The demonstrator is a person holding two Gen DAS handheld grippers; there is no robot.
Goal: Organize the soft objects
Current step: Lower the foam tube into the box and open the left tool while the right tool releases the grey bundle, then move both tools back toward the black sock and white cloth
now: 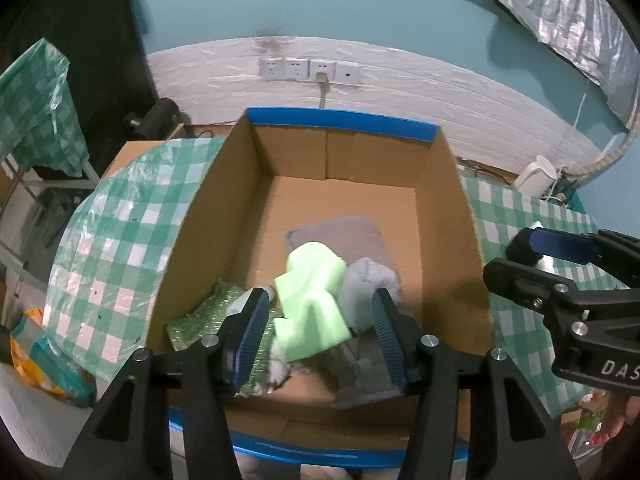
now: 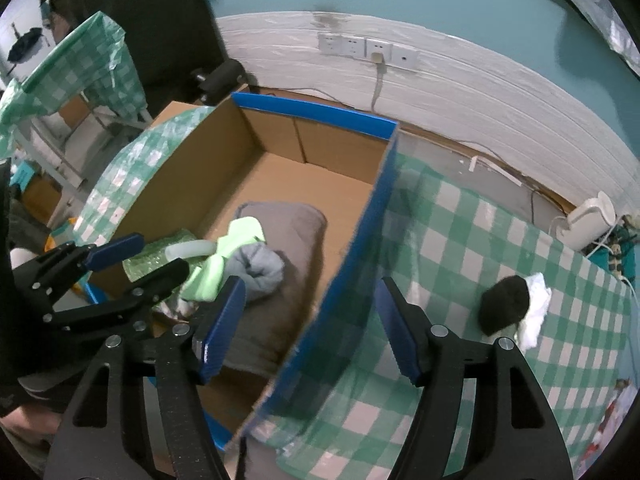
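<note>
- Left gripper (image 1: 322, 330) spread wide, empty, hovering over near end of cardboard box (image 1: 452, 208), pads either side of the pile but not pinching anything
- Right gripper (image 2: 310, 330) also spread, empty, straddling box's right wall in its own view; nothing between pads
- Progress, as a guess: mostly done, w/ several soft items already in box & at least two left out on table
- Box contents: grey folded towel (image 1: 340, 236) flat on floor approx centre; light green foam piece (image 1: 312, 296) on top, toward 6 o'clock; grey rolled cloth (image 1: 366, 284) touching foam at its 3 o'clock; green glittery cloth (image 1: 208, 312) in near-left corner, approx 8 o'clock; white translucent bit (image 2: 188, 250) beside foam, can't tell what it is
- Far half of box, 12 o'clock, only bare cardboard showing
- Still out: black soft item (image 2: 505, 306) & white cloth (image 2: 534, 306) touching each other on checked tablecloth (image 2: 460, 240), well apart from box at its 3 o'clock, approx 2 o'clock from right gripper
- Likely next: right gripper over to black/white pair, pinch, carry into box
</note>
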